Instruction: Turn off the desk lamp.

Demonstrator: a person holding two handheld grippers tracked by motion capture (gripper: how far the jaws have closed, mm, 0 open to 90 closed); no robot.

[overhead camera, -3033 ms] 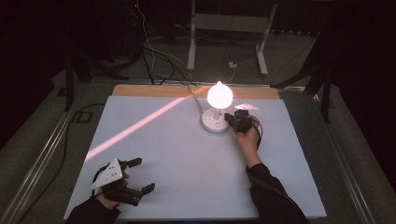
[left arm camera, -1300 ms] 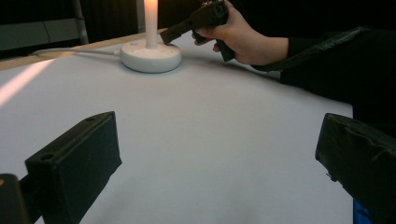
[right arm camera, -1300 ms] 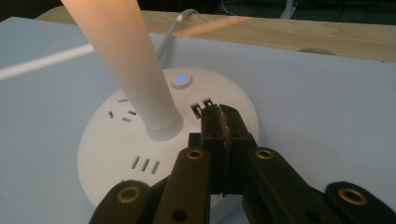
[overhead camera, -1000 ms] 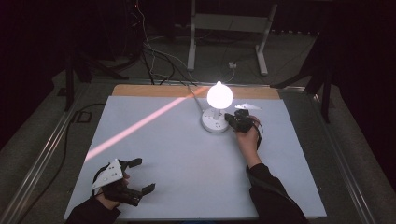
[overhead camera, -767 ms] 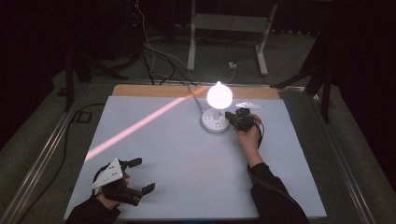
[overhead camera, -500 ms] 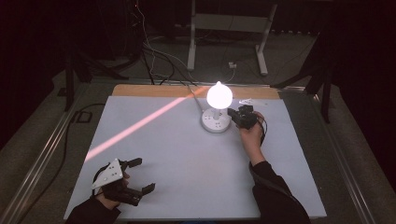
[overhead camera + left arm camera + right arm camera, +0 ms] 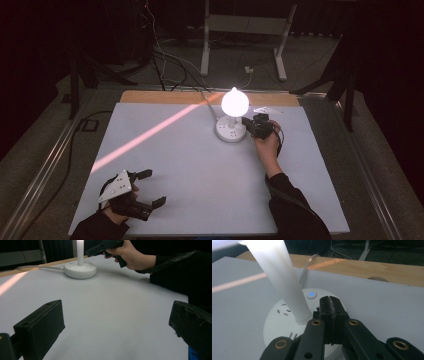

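- Currently, lamp (image 7: 233, 116) stands upright at the table's (image 7: 200, 175) far middle, stem vertical, lit bulb on top.
- Right gripper (image 7: 329, 305): jaws closed on nothing, tips over the lamp's round base (image 7: 279, 325).
- Left gripper (image 7: 152, 187): jaws wide apart, near corner.

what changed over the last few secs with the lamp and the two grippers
Very little. The right gripper, jaws shut with nothing between them, has crept slightly up the high view while staying over the round base of the lamp, near its blue-lit button. Nothing was grasped or released. The lamp is lit and in the same place, and the left gripper rests open at the table's near left corner as before.
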